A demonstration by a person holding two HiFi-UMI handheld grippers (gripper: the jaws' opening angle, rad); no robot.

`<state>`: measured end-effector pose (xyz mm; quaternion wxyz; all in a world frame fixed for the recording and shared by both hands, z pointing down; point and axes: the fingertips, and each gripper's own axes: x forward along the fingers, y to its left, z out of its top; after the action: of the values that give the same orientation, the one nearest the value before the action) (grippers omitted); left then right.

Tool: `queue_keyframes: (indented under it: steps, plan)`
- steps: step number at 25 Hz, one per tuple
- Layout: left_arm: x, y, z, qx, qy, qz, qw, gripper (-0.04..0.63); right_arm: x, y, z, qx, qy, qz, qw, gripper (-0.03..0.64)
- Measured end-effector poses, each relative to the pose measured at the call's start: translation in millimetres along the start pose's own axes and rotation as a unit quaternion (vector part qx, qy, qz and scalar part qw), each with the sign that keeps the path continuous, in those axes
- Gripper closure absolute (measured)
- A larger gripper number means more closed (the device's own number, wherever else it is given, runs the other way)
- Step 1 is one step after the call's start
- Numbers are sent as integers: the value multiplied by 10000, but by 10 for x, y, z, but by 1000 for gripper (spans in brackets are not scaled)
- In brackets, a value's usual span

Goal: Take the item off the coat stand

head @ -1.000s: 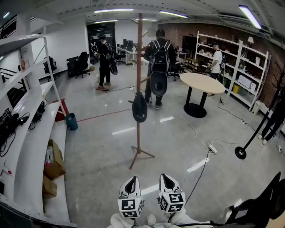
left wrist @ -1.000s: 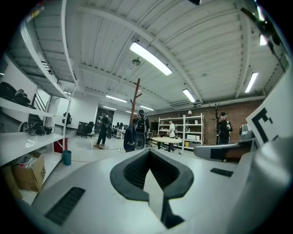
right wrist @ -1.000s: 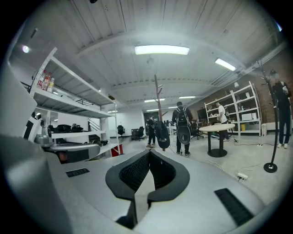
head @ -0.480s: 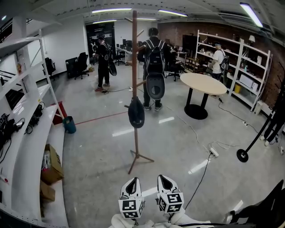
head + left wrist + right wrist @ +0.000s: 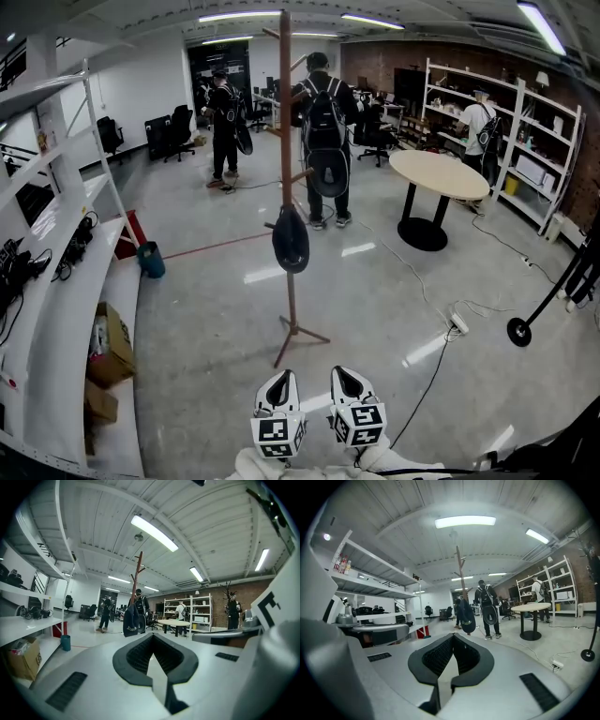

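Note:
A tall wooden coat stand [image 5: 286, 141] rises from the glossy floor in the middle of the room. A dark cap [image 5: 292, 241] hangs from one of its lower pegs. Both grippers sit at the bottom edge of the head view, well short of the stand. My left gripper [image 5: 280, 377] is shut and holds nothing, and my right gripper [image 5: 343, 372] is the same. In the left gripper view the cap [image 5: 131, 620] hangs just past the closed tips of the left gripper [image 5: 153, 637]. The right gripper view has the cap [image 5: 467, 613] beyond the right gripper [image 5: 453, 637].
A person with a backpack [image 5: 324, 122] stands just behind the stand, and another person [image 5: 223, 112] is farther back. White shelving [image 5: 66, 281] with a cardboard box [image 5: 111, 342] runs along the left. On the right are a round table [image 5: 439, 178], a power strip [image 5: 458, 323] and a black floor stand [image 5: 518, 330].
The head view has shifted slightly, so the coat stand and cap sit a little lower and nearer in the frame. Both grippers stay shut in the same place.

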<state>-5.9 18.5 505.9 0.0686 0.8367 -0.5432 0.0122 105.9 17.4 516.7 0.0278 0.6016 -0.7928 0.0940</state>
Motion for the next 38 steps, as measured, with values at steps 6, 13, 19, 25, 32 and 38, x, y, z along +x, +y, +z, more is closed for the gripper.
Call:
queue_keyframes:
  steps: [6, 13, 19, 25, 32, 38]
  plan:
    - [86, 48, -8, -13, 51, 28, 10000, 595, 136, 3, -11, 15, 48, 47, 10000, 606]
    - [231, 104, 3, -33, 56, 75, 10000, 594, 254, -77, -34, 30, 143, 50, 9999, 606]
    - [387, 163, -16, -30, 67, 59, 10000, 594, 396, -154, -25, 45, 153, 22, 9999, 606]
    - [549, 188, -7, -24, 30, -20, 10000, 594, 516, -230, -28, 37, 152, -30, 9999, 606]
    - [800, 268, 7, -21, -2, -110, 9999, 595, 747, -301, -32, 70, 175, -76, 9998, 606]
    - [1052, 399, 53, -1, -41, -129, 9999, 595, 1013, -361, 29, 60, 119, -100, 9999, 606]
